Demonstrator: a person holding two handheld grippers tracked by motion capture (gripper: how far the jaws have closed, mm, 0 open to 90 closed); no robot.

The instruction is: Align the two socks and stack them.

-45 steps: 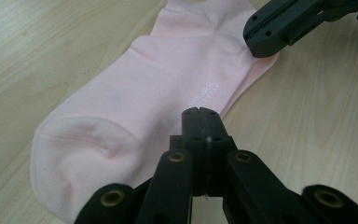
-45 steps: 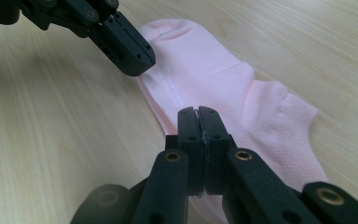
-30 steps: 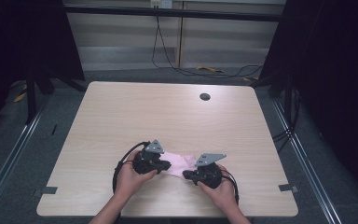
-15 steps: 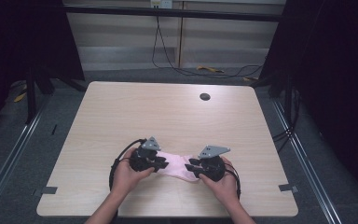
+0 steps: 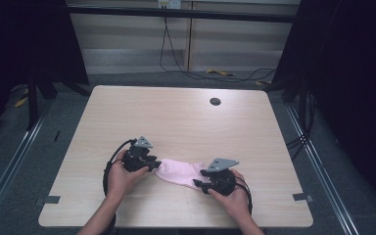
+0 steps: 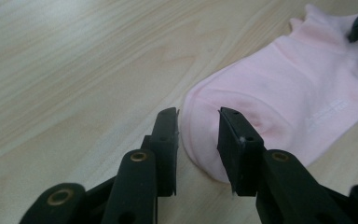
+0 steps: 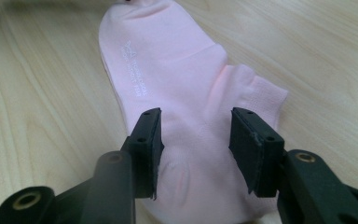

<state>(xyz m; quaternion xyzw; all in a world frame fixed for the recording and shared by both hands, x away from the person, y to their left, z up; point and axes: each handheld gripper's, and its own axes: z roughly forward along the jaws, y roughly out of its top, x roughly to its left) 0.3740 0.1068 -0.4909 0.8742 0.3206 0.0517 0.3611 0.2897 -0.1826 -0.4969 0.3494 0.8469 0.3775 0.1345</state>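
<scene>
In the high view, a pink sock [image 5: 178, 174] lies flat on the near half of the wooden table [image 5: 176, 117], stretched slantwise between the two hands. The left hand [image 5: 120, 176] comes in from the bottom edge, forearm angled up and inward, and holds the left gripper [image 5: 152, 165] low at the sock's toe end, jaws pointing to the right along the table. The right hand [image 5: 230, 196] wraps the right gripper [image 5: 199, 184] at the sock's other end, jaws pointing left, its grey plate on top. A small dark round hole [image 5: 215, 102] sits in the far part of the table. In the left gripper view, the left gripper [image 6: 198, 133] has just been opening: its jaws stand apart over the rounded toe, which lies in the gap between them, the pads not pressing it. In the right gripper view, the right gripper [image 7: 196, 140] has likewise just been opening; its jaws stand well apart with the sock [image 7: 168, 79] lying loose and flat on the wood between them, white print showing on the fabric farther up.
</scene>
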